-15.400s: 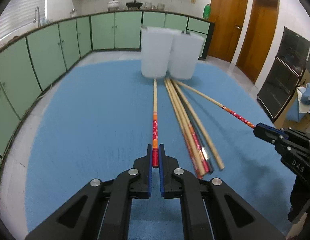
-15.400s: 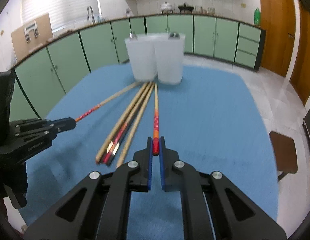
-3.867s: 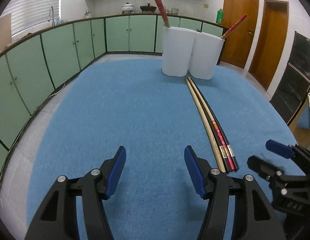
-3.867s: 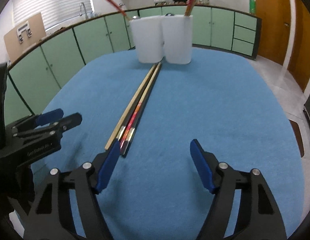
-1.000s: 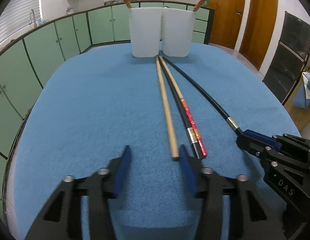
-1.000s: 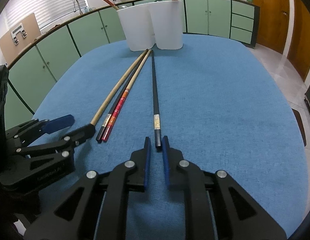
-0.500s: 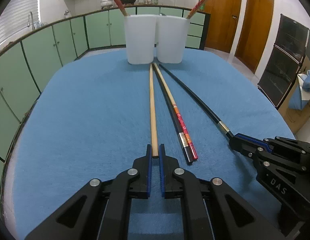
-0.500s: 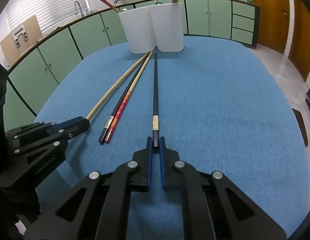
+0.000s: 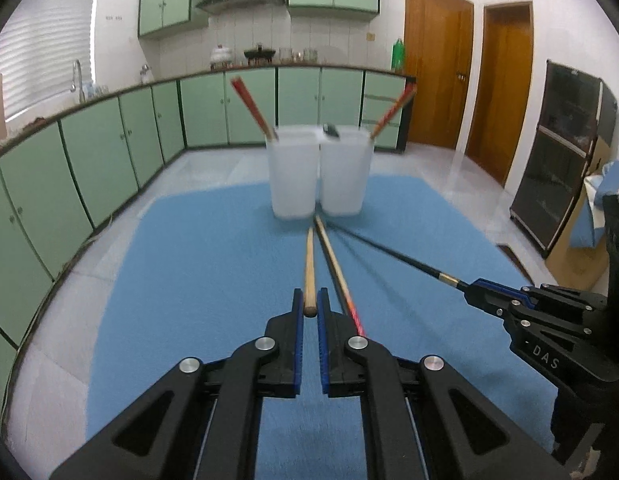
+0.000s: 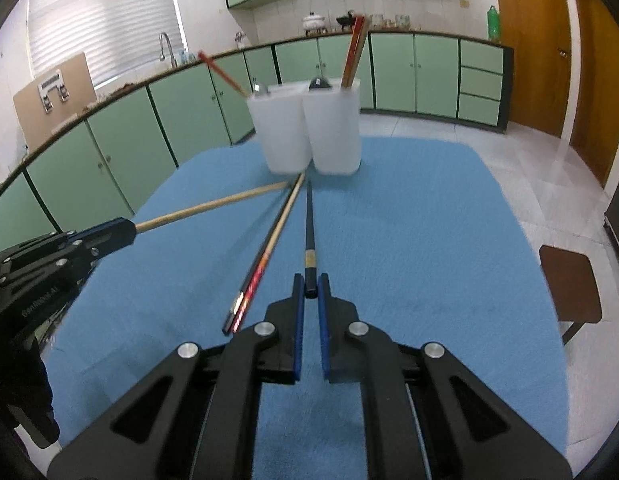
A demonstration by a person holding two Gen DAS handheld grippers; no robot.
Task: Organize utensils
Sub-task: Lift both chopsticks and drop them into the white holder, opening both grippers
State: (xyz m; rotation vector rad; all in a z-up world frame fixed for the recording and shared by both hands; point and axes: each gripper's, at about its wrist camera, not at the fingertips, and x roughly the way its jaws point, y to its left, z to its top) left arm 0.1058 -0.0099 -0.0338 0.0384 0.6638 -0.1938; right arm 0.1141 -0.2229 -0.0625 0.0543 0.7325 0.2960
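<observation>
My left gripper (image 9: 310,307) is shut on the near end of a plain wooden chopstick (image 9: 309,264) and holds it lifted above the blue mat, pointing at two white cups (image 9: 293,174). My right gripper (image 10: 309,290) is shut on the near end of a black chopstick (image 10: 309,220), also lifted. A red-patterned and a black chopstick (image 10: 265,264) lie together on the mat between them. The left cup (image 10: 283,132) holds a red chopstick; the right cup (image 10: 335,128) holds red and wooden ones. The left gripper also shows in the right wrist view (image 10: 127,230), the right gripper in the left wrist view (image 9: 475,290).
The blue mat (image 9: 213,260) covers the table. Green kitchen cabinets (image 9: 109,136) run along the left and back. Wooden doors (image 9: 437,80) stand at the far right. A brown stool (image 10: 569,284) stands beside the table's right edge.
Both grippers have risen from the mat with their chopsticks held, and the near ends have lifted. The two remaining chopsticks have stayed on the mat.
</observation>
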